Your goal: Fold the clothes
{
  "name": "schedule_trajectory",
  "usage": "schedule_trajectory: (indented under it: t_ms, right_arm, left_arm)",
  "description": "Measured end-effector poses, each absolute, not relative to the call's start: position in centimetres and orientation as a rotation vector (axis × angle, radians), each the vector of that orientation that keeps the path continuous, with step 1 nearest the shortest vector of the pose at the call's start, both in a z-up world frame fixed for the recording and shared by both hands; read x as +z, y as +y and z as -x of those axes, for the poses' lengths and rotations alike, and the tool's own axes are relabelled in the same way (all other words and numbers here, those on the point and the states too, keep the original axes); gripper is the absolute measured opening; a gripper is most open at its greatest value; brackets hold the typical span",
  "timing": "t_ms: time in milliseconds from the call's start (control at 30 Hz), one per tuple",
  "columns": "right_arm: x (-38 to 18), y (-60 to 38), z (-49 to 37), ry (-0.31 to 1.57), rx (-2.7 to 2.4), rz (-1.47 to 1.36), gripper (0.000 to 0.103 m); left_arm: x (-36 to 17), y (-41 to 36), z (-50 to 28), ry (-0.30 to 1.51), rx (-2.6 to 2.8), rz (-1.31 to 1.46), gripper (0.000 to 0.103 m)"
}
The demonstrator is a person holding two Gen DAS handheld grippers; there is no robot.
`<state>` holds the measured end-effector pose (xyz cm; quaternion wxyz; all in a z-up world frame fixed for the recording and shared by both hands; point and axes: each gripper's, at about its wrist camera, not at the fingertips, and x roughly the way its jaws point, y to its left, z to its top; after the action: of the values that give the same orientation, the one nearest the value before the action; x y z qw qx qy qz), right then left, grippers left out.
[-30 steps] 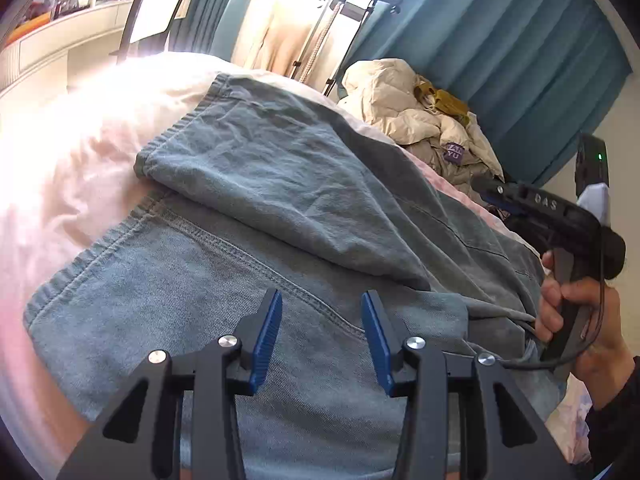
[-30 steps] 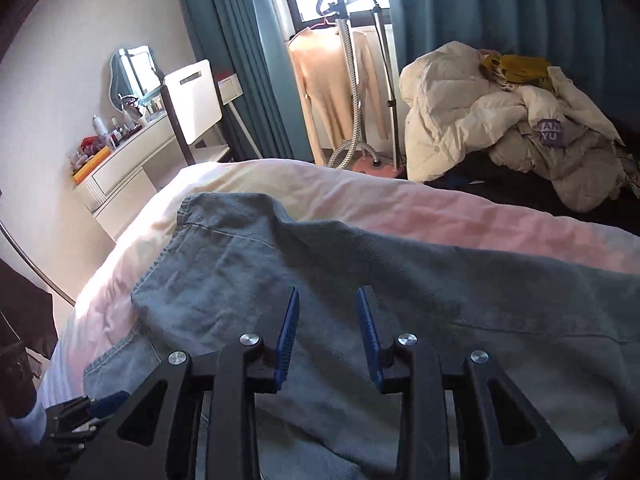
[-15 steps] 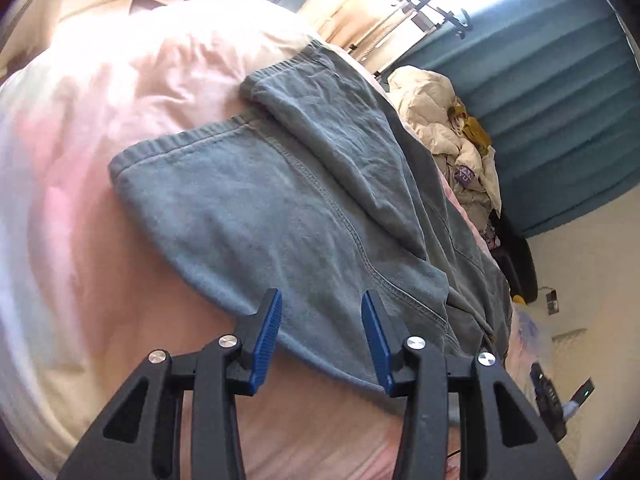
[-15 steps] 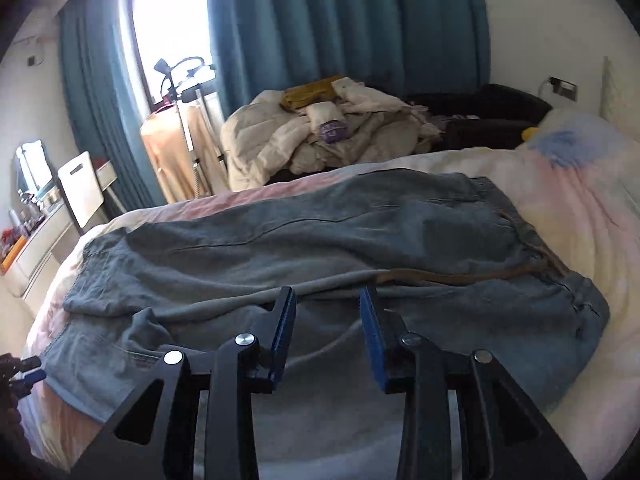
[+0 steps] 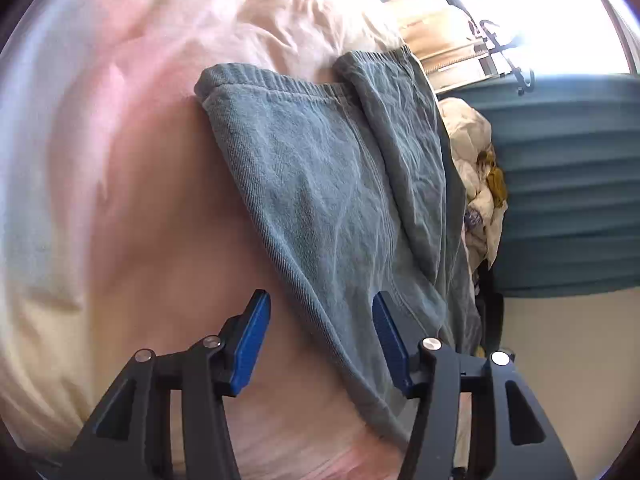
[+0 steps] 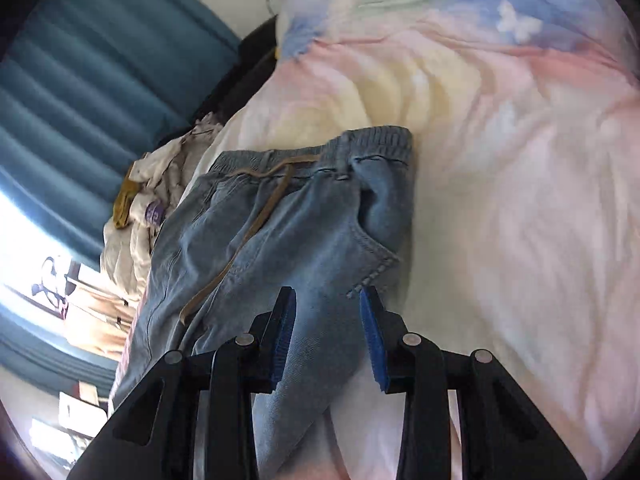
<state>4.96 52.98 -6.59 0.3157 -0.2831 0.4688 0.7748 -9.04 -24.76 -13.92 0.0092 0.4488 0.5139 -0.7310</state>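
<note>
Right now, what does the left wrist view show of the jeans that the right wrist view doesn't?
Left wrist only: the leg hems and the long side edge, with the left gripper, jaws opening, straddling that edge.

Right wrist only: the elastic waistband, tan drawstring and pocket, under the right gripper.

Both: the jeans lying on the pink duvet, and the teal curtain.

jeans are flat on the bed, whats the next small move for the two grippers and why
Probably ease each gripper down and pinch the near edge. The left gripper, jaws opening, and the right gripper, jaws apart, each straddle the jeans without gripping them.
</note>
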Motion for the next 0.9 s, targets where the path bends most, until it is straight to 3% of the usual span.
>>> schedule_trajectory:
  t_ms: [200, 333, 433, 467, 533, 567, 900]
  right_arm:
    - [-7.2, 53.6, -5.8, 1.261, 2.000, 0.706, 0.034]
    - [-7.9, 53.7, -5.7, 1.289, 1.968, 0.697, 0.039]
    - [-8.8, 54.3, -5.5, 1.339, 1.920, 0.680, 0.039]
    - [-9.1, 54.5, -5.5, 1.352, 1.908, 0.679, 0.039]
    - [-9.7, 54.6, -5.4, 1.388, 1.888, 0.680, 0.039]
    - [-10.0, 54.7, -5.4, 1.407, 1.877, 0.681, 0.039]
    - [-9.2, 54.1, -5.4, 1.361, 1.893, 0.681, 0.039]
  left_arm:
    - [-16.6, -25.7, 11.1, 1.803, -2.110, -1.410, 0.054]
    - [-16.4, -25.3, 12.1, 1.831, -2.143, -1.380, 0.053]
    - [-16.2, -24.9, 12.8, 1.834, -2.180, -1.371, 0.041]
    - [-16.2, -24.8, 13.0, 1.841, -2.190, -1.364, 0.028]
    - [-16.0, -24.9, 13.0, 1.853, -2.209, -1.343, 0.022]
    - [-16.0, -24.9, 13.0, 1.858, -2.218, -1.332, 0.011]
    - [-13.2, -27.2, 9.1, 1.922, -2.271, -1.070, 0.007]
